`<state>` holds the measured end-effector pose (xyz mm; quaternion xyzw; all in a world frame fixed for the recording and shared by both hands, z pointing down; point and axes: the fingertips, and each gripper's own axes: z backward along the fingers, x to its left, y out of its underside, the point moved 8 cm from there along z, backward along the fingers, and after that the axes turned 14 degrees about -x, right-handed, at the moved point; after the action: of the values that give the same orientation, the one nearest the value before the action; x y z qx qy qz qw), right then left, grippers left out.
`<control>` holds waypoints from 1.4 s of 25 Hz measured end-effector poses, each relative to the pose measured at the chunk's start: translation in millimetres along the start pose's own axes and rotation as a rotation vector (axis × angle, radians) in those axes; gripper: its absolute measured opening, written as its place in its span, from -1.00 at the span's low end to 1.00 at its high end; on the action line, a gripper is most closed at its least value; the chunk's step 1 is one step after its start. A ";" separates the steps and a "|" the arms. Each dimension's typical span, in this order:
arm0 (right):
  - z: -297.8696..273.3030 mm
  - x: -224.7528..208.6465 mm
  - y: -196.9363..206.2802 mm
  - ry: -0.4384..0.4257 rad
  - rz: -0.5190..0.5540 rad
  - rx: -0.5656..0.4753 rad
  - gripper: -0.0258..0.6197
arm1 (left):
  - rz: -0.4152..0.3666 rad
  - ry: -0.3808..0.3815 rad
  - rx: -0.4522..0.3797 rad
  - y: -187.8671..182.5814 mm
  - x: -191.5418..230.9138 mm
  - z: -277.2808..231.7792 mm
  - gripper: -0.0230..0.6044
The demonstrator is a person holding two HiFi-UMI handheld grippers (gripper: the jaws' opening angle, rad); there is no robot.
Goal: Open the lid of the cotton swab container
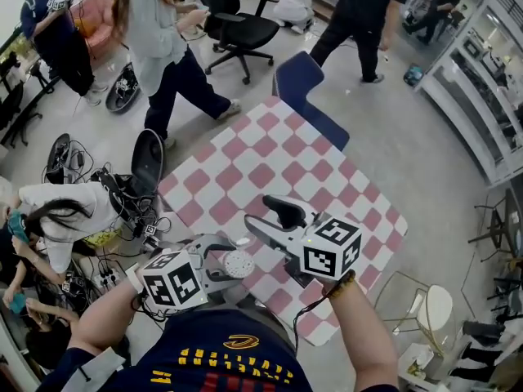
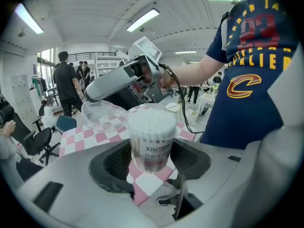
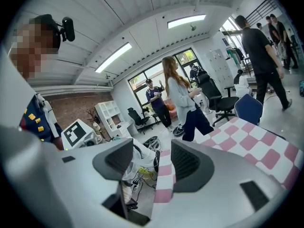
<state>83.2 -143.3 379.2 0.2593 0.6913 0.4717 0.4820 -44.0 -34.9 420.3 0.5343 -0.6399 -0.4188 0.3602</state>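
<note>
- Cotton swab container (image 2: 152, 139): one, clear plastic cylinder, upright with its long axis vertical. Mouth points up, and the packed white swab tips show at the top.
- It sits at the near edge of the pink-and-white checked tabletop (image 1: 270, 149), just in front of the person. Can't tell if its base touches the tabletop.
- Left gripper (image 1: 222, 265): jaws closed onto the container body, one pad on each side, roughly at mid-height.
- Lid (image 2: 102, 115): one, clear shallow dome, off the container. It's just beyond the container over the tabletop, hollow side up, under the right gripper's nose. Can't tell if it rests on the tabletop.
- Right gripper (image 1: 274, 217): jaws wide apart with nothing between them. It's angled across the tabletop, close to the container but not touching it.
- Grippers: two, one marker cube on each.
- Around: blue chair (image 1: 298, 78) at the far corner of the tabletop, black office chair (image 1: 237, 27) beyond it, several people standing on the floor.
- Nothing blocks the container mouth.
</note>
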 end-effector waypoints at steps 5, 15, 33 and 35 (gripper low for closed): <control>-3.0 -3.9 5.0 0.000 -0.023 0.004 -0.14 | 0.010 0.001 -0.005 1.0 -0.1 -0.5 -0.11; 4.0 2.3 -16.8 0.018 -0.102 -0.127 -0.14 | 0.072 -0.026 0.012 21.7 5.3 1.4 -0.11; 59.5 -1.0 10.4 0.315 -0.078 -0.268 -0.89 | 0.168 -0.325 -0.025 68.0 53.3 22.6 -0.11; 64.0 -3.8 25.9 0.336 -0.089 -0.255 -0.89 | 0.164 -0.348 -0.034 70.4 55.3 22.9 -0.11</control>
<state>140.5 -109.8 398.4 0.0831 0.7076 0.5700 0.4092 -101.1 -80.5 476.9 0.3936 -0.7267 -0.4849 0.2862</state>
